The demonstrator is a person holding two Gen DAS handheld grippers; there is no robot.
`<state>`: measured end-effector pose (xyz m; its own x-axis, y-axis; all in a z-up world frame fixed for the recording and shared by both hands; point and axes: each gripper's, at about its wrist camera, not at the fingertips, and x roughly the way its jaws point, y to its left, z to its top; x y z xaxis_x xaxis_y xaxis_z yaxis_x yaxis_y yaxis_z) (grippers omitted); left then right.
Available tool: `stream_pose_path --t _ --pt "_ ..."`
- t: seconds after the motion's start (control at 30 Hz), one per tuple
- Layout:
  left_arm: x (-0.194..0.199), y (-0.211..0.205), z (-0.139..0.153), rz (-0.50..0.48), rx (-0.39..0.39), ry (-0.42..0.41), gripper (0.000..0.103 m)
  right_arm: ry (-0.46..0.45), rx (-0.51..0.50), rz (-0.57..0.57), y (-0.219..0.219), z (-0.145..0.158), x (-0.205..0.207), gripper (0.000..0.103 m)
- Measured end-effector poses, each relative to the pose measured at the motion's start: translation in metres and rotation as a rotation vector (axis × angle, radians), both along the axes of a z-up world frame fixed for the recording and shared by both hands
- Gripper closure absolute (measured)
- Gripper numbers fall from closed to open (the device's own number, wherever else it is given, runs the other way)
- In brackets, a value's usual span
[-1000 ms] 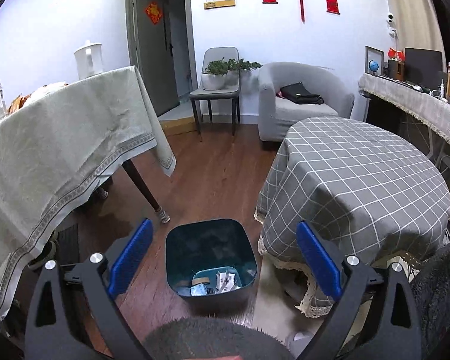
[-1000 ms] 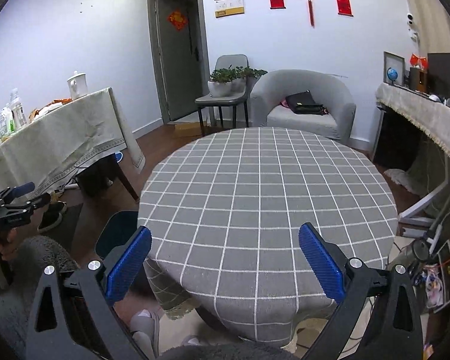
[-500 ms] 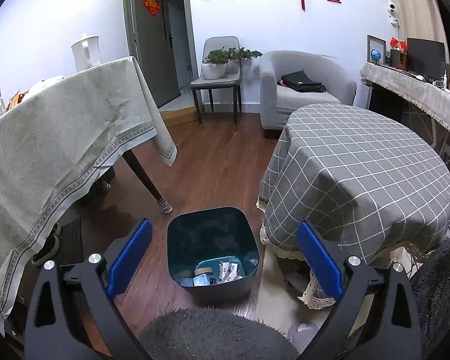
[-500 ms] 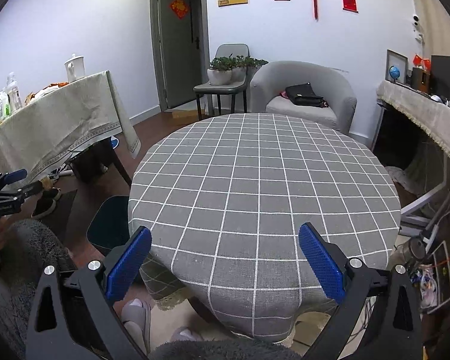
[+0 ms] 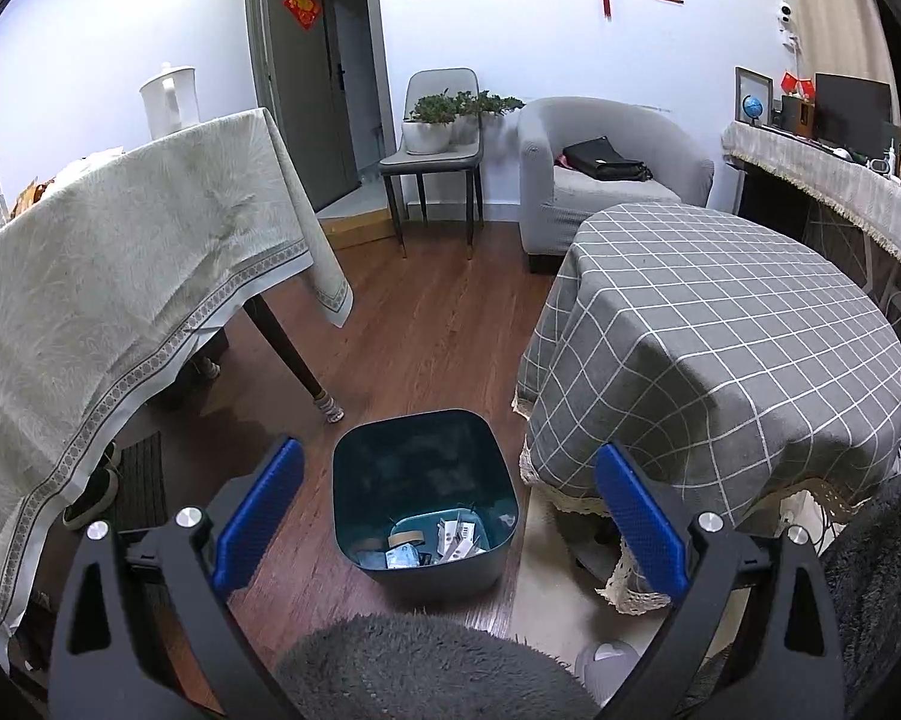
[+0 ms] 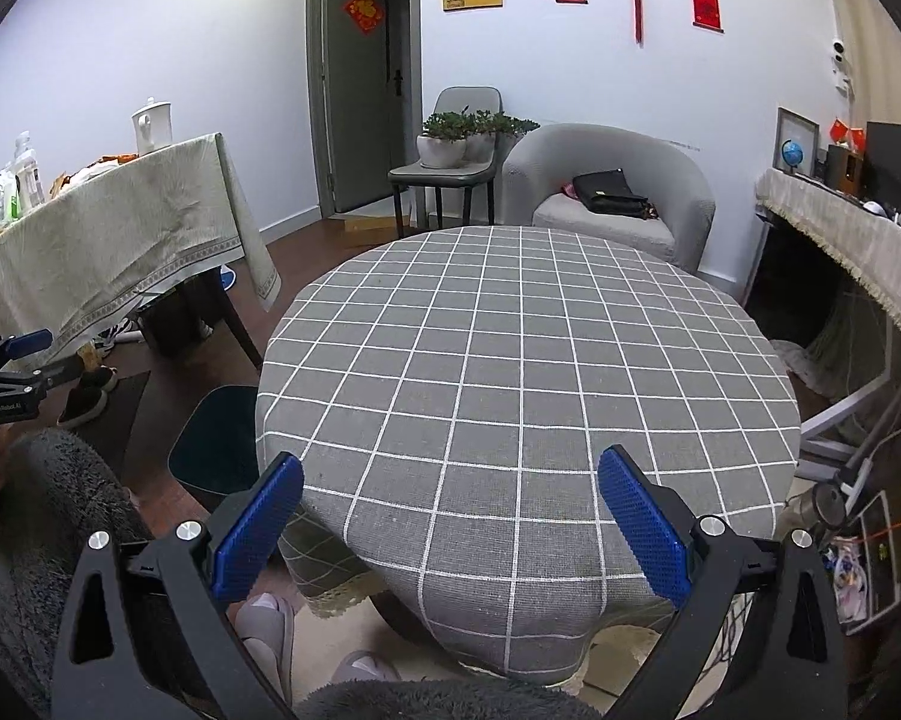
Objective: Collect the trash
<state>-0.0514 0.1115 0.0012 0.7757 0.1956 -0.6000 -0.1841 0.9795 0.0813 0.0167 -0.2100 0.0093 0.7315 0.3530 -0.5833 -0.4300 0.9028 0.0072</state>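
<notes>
both grippers sit a bit higher vs 1 s back; bin looks smaller in left view, more tabletop in right view. count: 2 grippers, 1 bin, 2 tables. left gripper [image 5: 447, 516] jaws spread wide, empty. right gripper [image 6: 450, 516] same, empty. trash bin [image 5: 424, 450] on floor betw. beige table [image 5: 120, 252] & checked round table [image 6: 510, 372], directly below left gripper. paper scraps [image 5: 432, 543] in bin seen in left view only; right view shows just bin edge [image 6: 210, 444] beside the checked cloth.

cool, even indoor light, soft shadows under the tables, sharp focus — strong fisheye bending, black vignette at corners
</notes>
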Motion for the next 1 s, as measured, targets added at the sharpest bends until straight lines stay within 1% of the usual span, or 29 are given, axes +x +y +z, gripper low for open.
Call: stream_pose_path --t 0.37,1.0 --pt "0.0005 0.0015 -0.0006 0.002 -0.003 0.002 0.003 0.006 0.015 -0.003 -0.0021 -0.0002 0.0003 0.004" --pt "0.0006 0.0022 -0.0013 0.004 -0.005 0.004 0.003 0.012 0.010 -0.002 -0.0015 -0.0025 0.0007 0.004"
